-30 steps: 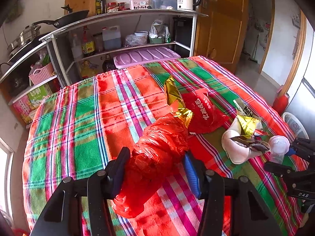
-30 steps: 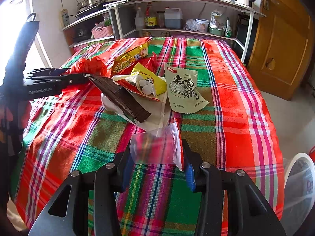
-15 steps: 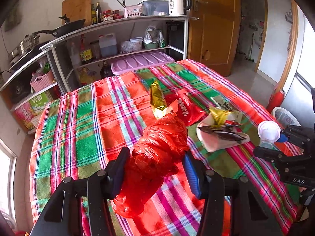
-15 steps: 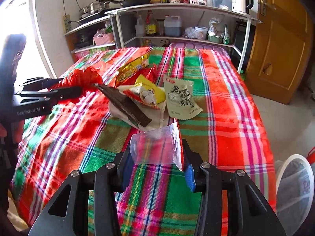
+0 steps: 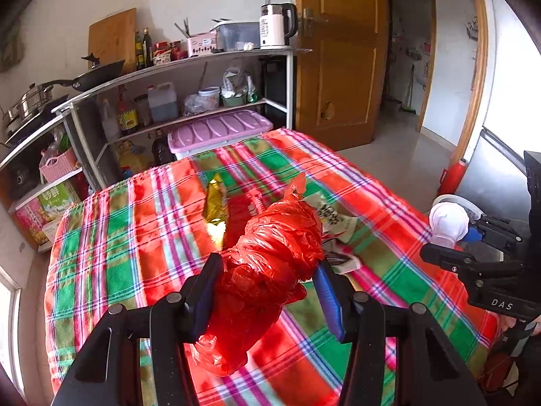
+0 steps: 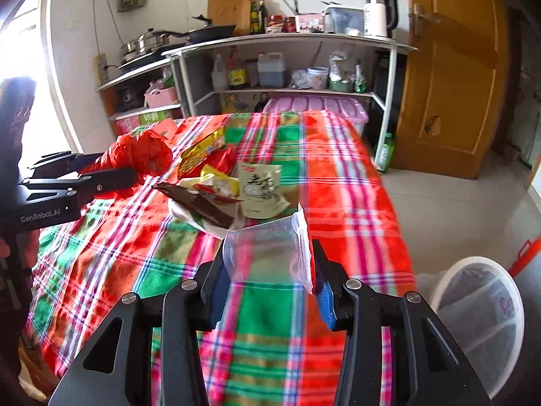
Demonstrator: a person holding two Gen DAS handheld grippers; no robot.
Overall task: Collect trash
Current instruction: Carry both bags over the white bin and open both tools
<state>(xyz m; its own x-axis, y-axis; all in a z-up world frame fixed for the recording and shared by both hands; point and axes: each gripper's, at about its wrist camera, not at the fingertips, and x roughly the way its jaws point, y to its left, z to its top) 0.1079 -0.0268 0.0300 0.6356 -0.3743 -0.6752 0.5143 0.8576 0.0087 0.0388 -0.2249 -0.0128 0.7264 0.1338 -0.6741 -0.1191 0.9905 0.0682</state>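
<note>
Fingers around clear cup; bin alongside

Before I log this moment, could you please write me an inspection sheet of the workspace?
Surface: plaid cloth covers the table.
Job's things: red plastic bag and clear plastic cup held above it; wrappers piled mid-table; white bin on the floor beside it.
Clutter: nothing seen beyond the wrappers.
Grippers: left gripper shut on the bag; right gripper shut on the cup.
Cables: nothing seen on the table.
Surroundings: kitchen shelves, wooden door.
</note>
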